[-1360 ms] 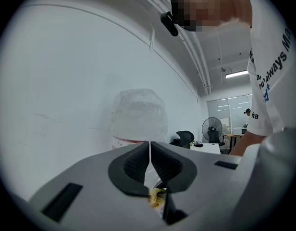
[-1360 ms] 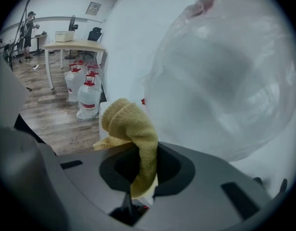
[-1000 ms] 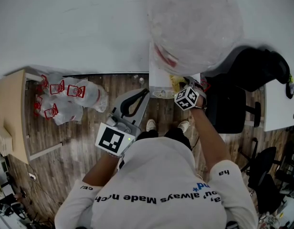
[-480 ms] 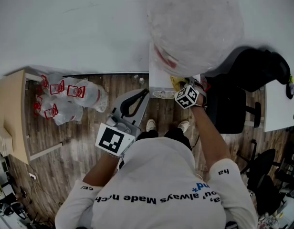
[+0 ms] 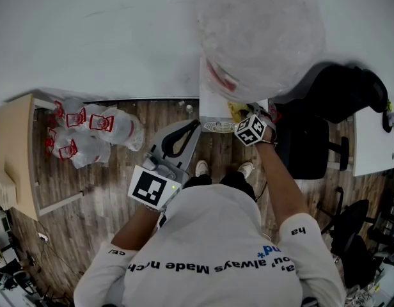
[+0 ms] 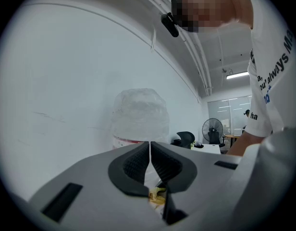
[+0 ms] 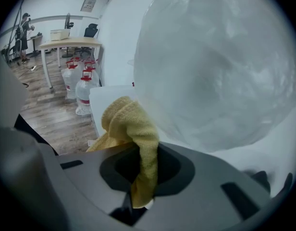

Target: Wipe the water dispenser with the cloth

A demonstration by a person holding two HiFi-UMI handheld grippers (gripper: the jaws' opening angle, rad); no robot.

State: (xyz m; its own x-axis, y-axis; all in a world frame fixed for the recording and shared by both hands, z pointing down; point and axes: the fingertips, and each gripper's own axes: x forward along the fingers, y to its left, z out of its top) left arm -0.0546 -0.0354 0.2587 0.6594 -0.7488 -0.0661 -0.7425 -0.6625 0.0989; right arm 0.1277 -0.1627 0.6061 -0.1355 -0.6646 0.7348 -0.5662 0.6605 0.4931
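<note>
— Down by the person's waist, the left gripper [image 6: 150,146] points forward with its ribbed jaws pressed together and nothing between them.

— And the right gripper [image 7: 147,150]?

— Raised at the machine, clamped on the cloth [image 7: 129,121]: yellow, nubbly terry, folded into a soft hump above the jaws with a tail hanging below them. It sits at the front top corner of the water dispenser [image 5: 213,107], right under the bottle. I cannot tell whether it touches.

— What is in the bottle?

— Hard to say. The bottle [image 7: 215,66] is big, round and cloudy, its surface crinkled, and I cannot see a water level through it. The dispenser under it is a plain white box with square edges.

— Any room around it?

— To its left, bare wooden floor [image 5: 94,197], then a cluster of clear jugs [image 5: 88,133] with red handles; their contents do not show. Just beside the dispenser on the right stands a black office chair [image 5: 306,142], so that side is tight. Further left is a pale wooden table [image 5: 15,146], and the white wall [image 5: 107,37] runs behind everything.
</note>
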